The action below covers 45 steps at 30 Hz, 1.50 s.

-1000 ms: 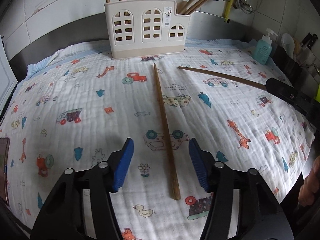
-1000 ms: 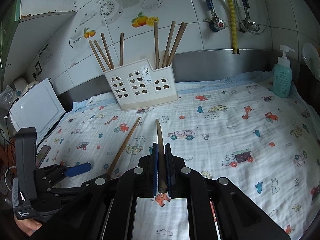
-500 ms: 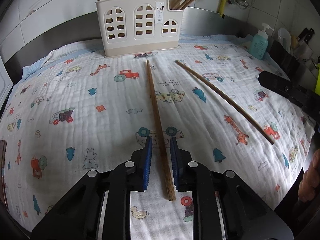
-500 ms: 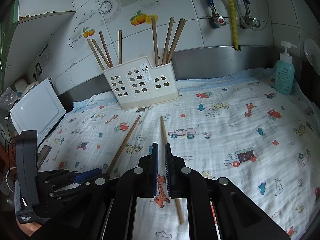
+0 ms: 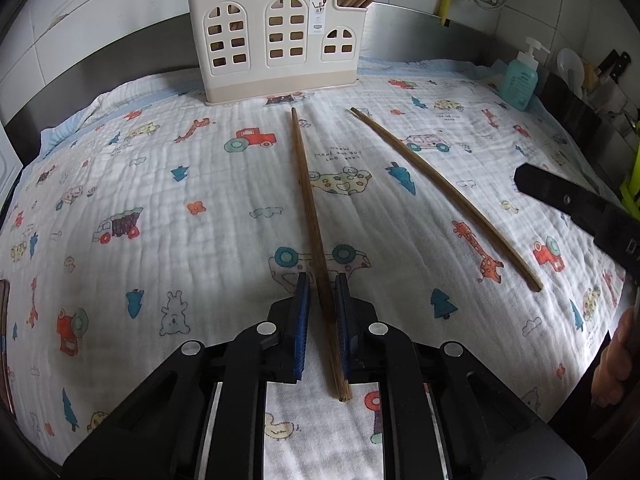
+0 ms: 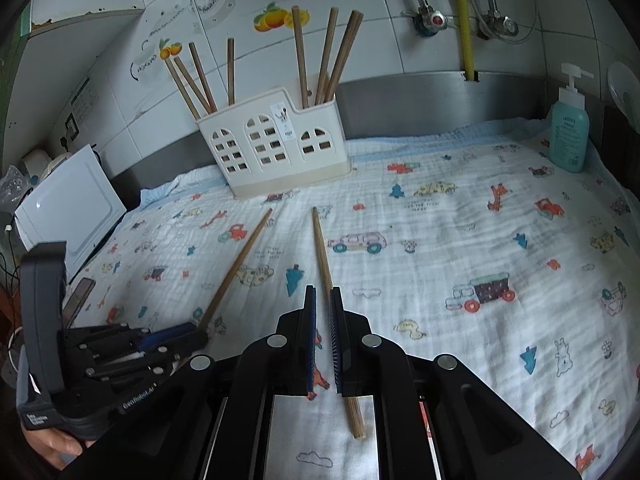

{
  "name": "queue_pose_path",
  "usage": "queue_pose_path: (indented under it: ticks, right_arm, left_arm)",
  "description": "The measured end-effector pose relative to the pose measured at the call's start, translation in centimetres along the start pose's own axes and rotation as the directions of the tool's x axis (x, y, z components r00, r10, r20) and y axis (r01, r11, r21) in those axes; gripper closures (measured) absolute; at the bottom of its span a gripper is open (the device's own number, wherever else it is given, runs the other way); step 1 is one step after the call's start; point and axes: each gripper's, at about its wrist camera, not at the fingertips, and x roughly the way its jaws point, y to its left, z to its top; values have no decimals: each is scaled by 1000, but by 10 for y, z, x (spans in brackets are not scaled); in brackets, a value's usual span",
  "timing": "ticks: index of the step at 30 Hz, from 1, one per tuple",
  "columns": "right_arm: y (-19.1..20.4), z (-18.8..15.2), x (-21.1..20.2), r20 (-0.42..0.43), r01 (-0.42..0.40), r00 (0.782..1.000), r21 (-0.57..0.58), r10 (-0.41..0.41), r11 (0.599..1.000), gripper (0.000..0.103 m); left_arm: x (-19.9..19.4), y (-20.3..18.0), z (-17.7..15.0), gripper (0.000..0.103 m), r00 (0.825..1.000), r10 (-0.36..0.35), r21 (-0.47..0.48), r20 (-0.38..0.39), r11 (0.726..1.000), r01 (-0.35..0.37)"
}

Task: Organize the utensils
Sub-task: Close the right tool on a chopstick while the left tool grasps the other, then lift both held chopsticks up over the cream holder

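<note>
Two brown chopsticks lie on the printed cloth [image 5: 160, 208]. The left chopstick [image 5: 308, 200] runs between the blue pads of my left gripper [image 5: 322, 280], whose jaws are closing on it. Thin gaps show on both sides and the stick still rests on the cloth. The right chopstick [image 6: 322, 252] lies flat and passes under the right finger of my right gripper [image 6: 322, 292]. That gripper is shut with only cloth showing in its narrow slot. The cream utensil holder [image 6: 272, 148] stands at the back with several chopsticks upright in it.
A teal soap bottle [image 6: 568, 136] stands at the back right. At the left edge a white appliance [image 6: 68, 208] sits above a dark phone [image 6: 78, 300]. A tiled wall with pipes [image 6: 464, 20] closes the back. A hand [image 5: 612, 360] shows at the right edge.
My left jaws have narrowed from wide apart to just around the left chopstick. The right chopstick has left my right gripper's pads and now lies on the cloth.
</note>
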Motion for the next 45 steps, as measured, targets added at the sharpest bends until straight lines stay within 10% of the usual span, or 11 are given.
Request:
queue_pose_path:
  ticks: [11,27,45]
  right_arm:
    - [-6,-21,16,-88,18,996,-45,-22,999,82]
    - [6,-31,21,-107,81,989,-161,-99,984,96]
    - [20,34,-36,99,8,995,-112,3,994,96]
  left_arm:
    - [0,0,-1,91,1000,-8,-13,-2,1000,8]
    - [-2,-1,-3,95,1000,-9,6,9,1000,9]
    - [-58,19,25,97,984,-14,50,175,999,5]
